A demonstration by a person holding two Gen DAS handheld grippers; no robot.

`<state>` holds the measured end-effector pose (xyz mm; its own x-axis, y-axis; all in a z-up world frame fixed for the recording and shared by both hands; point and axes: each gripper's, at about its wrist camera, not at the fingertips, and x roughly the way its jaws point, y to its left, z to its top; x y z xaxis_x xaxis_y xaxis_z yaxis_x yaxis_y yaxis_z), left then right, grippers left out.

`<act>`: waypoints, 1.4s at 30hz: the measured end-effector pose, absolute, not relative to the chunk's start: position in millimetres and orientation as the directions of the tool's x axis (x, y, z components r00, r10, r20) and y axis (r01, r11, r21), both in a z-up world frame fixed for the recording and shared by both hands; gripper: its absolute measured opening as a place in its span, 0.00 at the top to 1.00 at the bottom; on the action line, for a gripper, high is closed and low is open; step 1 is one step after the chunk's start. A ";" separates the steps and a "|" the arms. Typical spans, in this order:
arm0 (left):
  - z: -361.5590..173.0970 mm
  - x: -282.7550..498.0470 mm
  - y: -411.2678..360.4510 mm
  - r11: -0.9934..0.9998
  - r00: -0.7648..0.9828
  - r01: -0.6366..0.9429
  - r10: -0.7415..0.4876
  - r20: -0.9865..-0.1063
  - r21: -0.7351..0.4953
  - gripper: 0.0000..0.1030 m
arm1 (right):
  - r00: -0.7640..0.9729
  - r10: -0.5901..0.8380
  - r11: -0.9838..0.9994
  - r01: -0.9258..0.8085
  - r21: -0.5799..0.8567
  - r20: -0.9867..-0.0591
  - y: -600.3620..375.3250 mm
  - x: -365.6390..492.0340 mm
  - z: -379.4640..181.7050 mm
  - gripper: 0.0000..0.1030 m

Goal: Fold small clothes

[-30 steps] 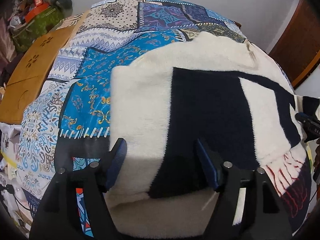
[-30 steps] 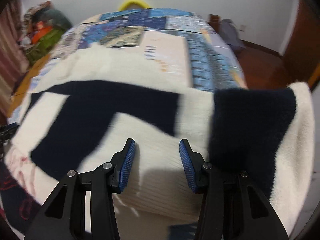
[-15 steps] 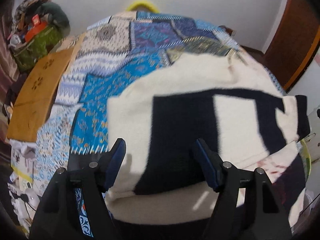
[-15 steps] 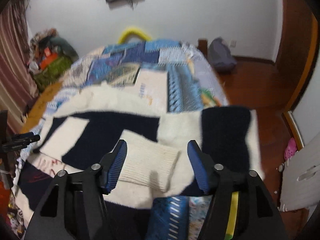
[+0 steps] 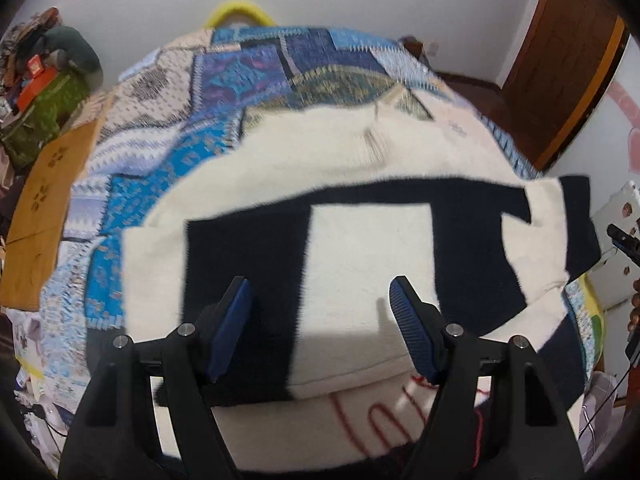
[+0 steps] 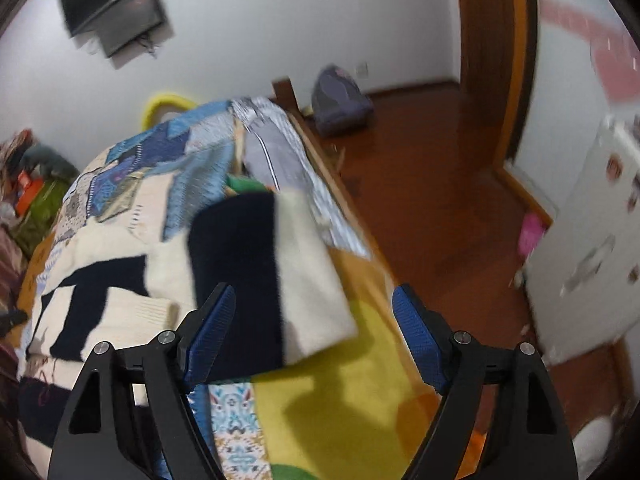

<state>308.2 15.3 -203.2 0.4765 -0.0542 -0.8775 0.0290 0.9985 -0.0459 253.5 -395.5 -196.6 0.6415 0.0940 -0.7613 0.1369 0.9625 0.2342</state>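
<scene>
The cream and navy sweater (image 5: 360,248) is lying spread on the quilt (image 5: 208,92); the left gripper (image 5: 320,312) is hanging over its near edge, jaws wide apart and holding nothing; the right gripper (image 6: 314,328) is likewise gaping and empty, hovering above the sweater's right sleeve (image 6: 264,276), which is draping toward the bed's side.

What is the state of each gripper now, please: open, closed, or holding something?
Left gripper: open, holding nothing, above the cream and navy sweater.
Right gripper: open, holding nothing, above the sweater's sleeve.
</scene>
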 end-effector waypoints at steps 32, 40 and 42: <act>-178.8 266.8 53.3 1.000 0.559 -0.026 0.006 -0.829 -0.010 0.27 | 0.682 0.416 0.909 -0.294 0.296 -0.602 -246.9 244.1 -110.3 0.89; -182.0 248.0 76.0 0.998 0.551 -0.059 0.023 -0.834 -0.012 0.27 | 0.521 0.529 0.842 -0.421 0.337 -0.670 -183.9 248.7 -138.9 0.75; -182.4 246.7 75.5 0.998 0.551 -0.061 0.028 -0.834 -0.006 0.27 | 0.544 0.519 0.849 -0.419 0.322 -0.660 -187.3 247.7 -133.7 0.68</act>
<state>246.7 75.5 -182.4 0.5511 0.0284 -0.8339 -0.0606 0.9981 -0.0060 247.7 -187.3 -133.7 0.5440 0.5185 -0.6597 -0.4191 0.8490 0.3218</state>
